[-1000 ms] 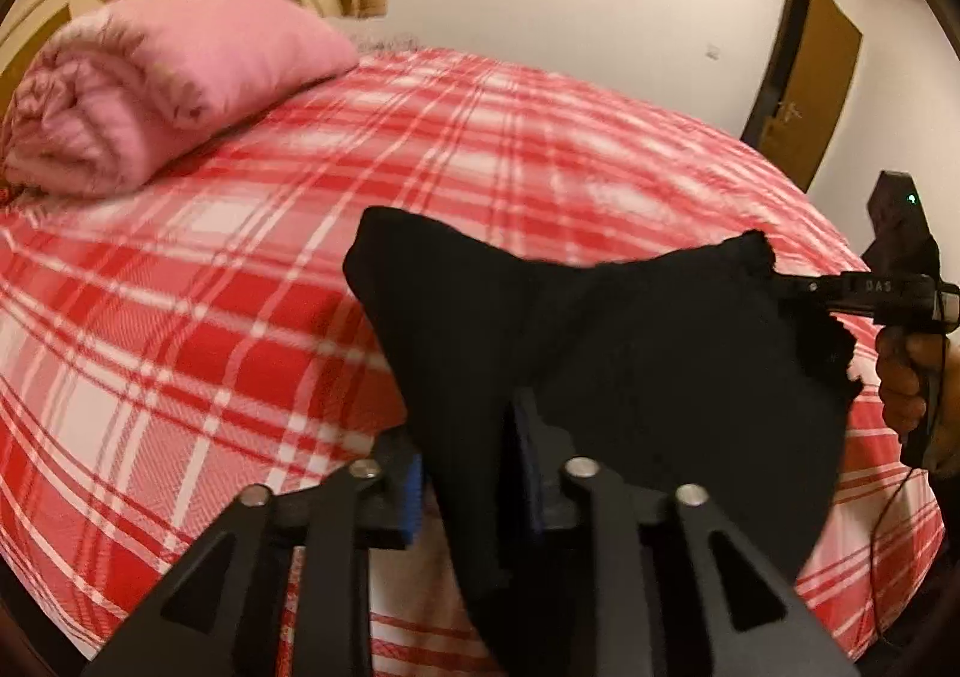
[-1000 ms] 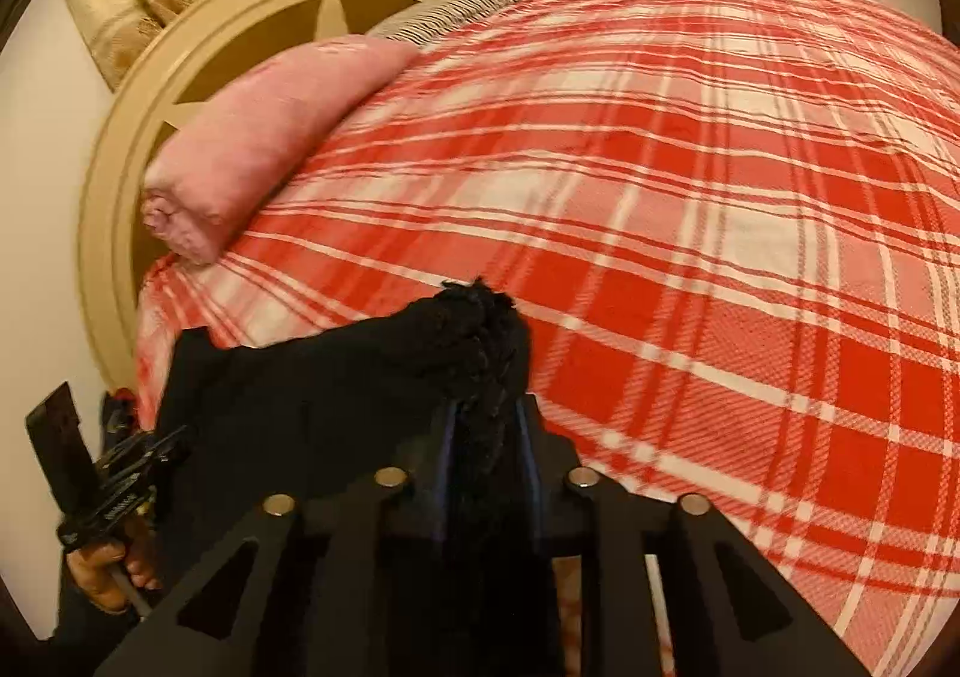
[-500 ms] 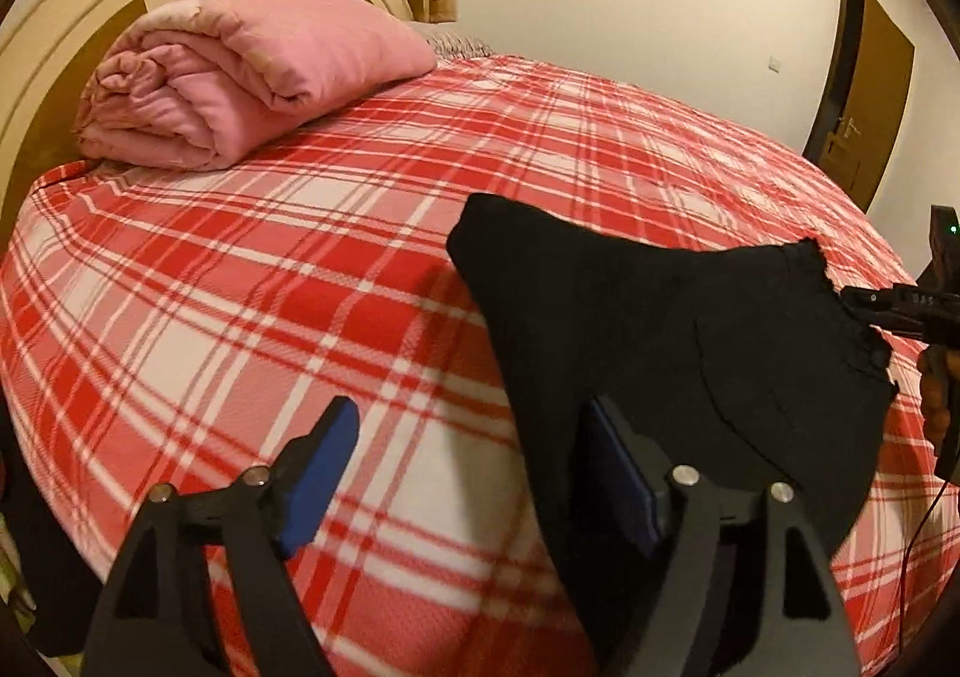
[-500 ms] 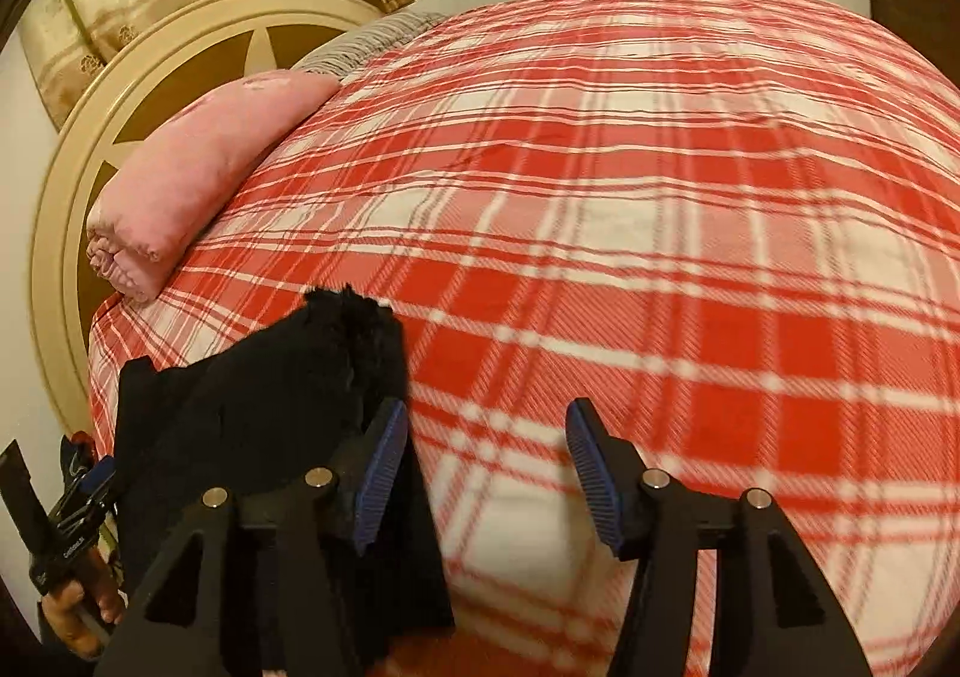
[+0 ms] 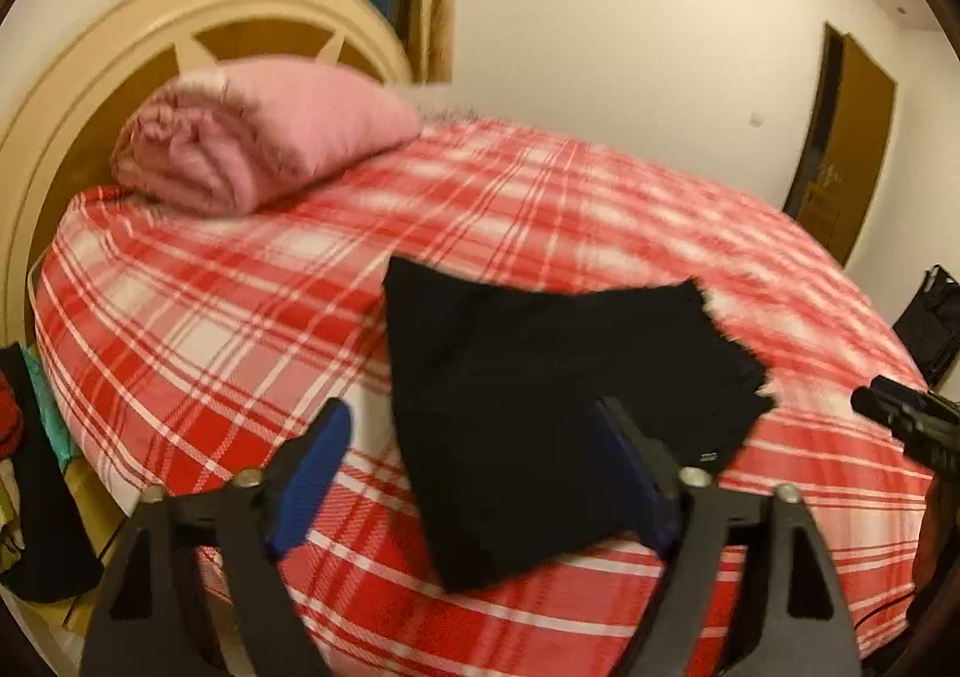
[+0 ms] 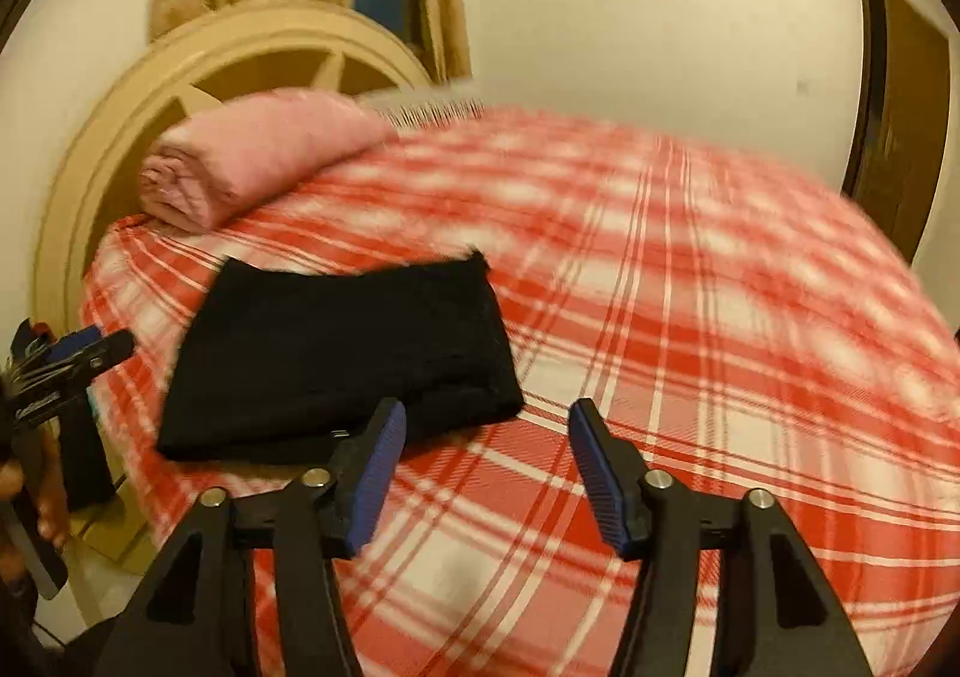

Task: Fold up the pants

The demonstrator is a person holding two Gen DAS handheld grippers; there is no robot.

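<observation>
The black pants [image 5: 540, 401] lie folded in a flat packet on the red plaid bed [image 5: 210, 317], near its front edge. In the right wrist view the same pants [image 6: 342, 353] sit left of centre. My left gripper [image 5: 480, 455] is open, raised above the near edge of the packet with nothing held. My right gripper [image 6: 486, 455] is open too, just right of the packet's near corner, over bare bedding. The other tool shows at the edge of each view: the right one [image 5: 906, 425] and the left one [image 6: 60, 371], held by a hand.
A rolled pink blanket [image 5: 252, 137] lies at the head of the bed against the round cream headboard [image 5: 90, 95]. Clothes hang off the bed's left side [image 5: 24, 437]. A brown door [image 5: 852, 149] stands in the far wall, and a dark bag [image 5: 930, 323] sits beyond the bed.
Both grippers, shut on the pants a second ago, have let go and pulled back. The pants now rest folded on the bed and both views sit higher and farther away.
</observation>
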